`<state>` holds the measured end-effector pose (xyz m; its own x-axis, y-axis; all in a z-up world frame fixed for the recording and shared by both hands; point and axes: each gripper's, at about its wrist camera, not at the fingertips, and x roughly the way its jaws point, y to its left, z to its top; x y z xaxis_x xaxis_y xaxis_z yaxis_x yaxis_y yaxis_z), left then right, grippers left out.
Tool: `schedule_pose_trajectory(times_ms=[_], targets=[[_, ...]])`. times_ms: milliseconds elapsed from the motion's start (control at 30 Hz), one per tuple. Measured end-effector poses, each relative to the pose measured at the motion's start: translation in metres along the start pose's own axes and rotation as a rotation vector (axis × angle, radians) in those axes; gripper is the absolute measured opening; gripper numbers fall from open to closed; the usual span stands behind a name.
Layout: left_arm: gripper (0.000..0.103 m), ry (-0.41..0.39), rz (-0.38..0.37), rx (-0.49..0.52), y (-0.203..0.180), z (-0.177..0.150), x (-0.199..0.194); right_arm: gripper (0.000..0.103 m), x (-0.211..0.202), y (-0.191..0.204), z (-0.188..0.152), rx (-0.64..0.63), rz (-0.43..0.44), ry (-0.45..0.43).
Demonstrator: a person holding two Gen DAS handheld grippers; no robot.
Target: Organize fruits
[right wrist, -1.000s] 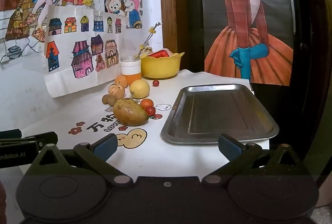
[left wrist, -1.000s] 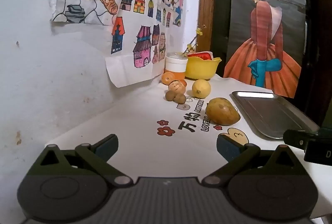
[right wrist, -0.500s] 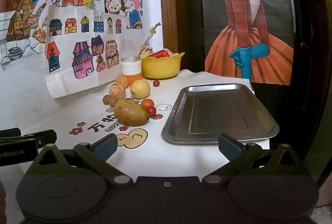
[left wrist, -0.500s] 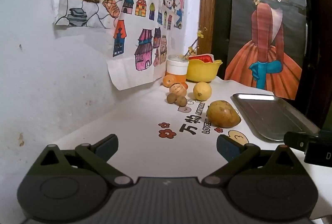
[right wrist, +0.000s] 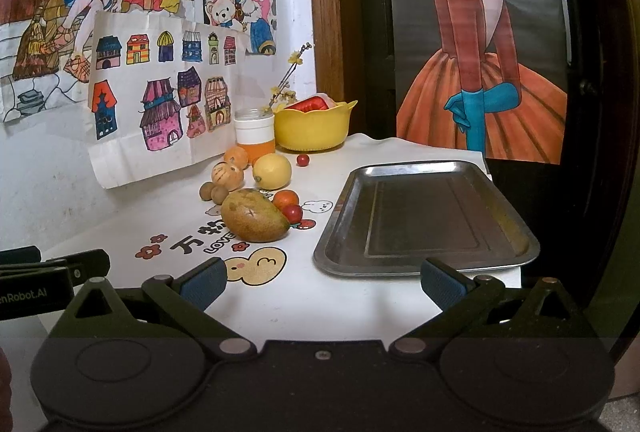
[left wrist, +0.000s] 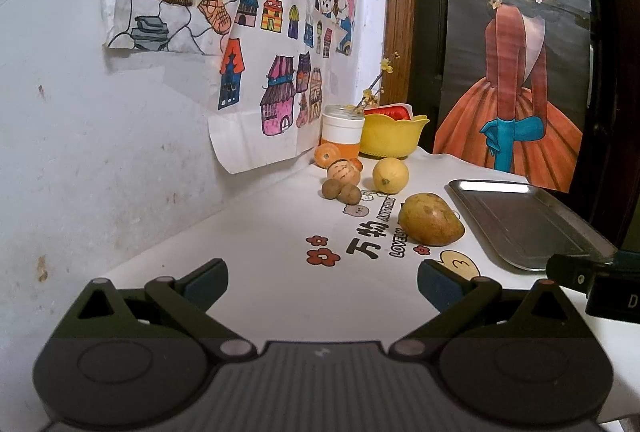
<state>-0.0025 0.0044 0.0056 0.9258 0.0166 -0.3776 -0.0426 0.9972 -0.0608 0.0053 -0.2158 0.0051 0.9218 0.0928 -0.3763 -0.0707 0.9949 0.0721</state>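
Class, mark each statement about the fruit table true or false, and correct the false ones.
1. The metal tray holds no fruit. True.
2. Both tongs, left and right, are shut on fruit. False: both are open, holding nothing.
3. The lemon lies inside the yellow bowl. False: it lies on the tablecloth, in front of the bowl.
4. The mango lies left of the tray. True.

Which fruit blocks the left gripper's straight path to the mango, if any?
Probably none. The left gripper is open and empty, and only bare tablecloth lies between it and the mango; the other fruits sit beyond it.
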Motion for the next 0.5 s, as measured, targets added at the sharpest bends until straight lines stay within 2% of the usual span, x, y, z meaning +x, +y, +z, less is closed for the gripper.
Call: schedule_pose_trajectory(times_ms=[500], targets=[[0.103, -0.006, -0.001, 0.000, -0.0012, 0.0019, -0.0023, 0.103, 0.0024, -0.0020, 0.0011, 0.000, 0.003, -0.001]])
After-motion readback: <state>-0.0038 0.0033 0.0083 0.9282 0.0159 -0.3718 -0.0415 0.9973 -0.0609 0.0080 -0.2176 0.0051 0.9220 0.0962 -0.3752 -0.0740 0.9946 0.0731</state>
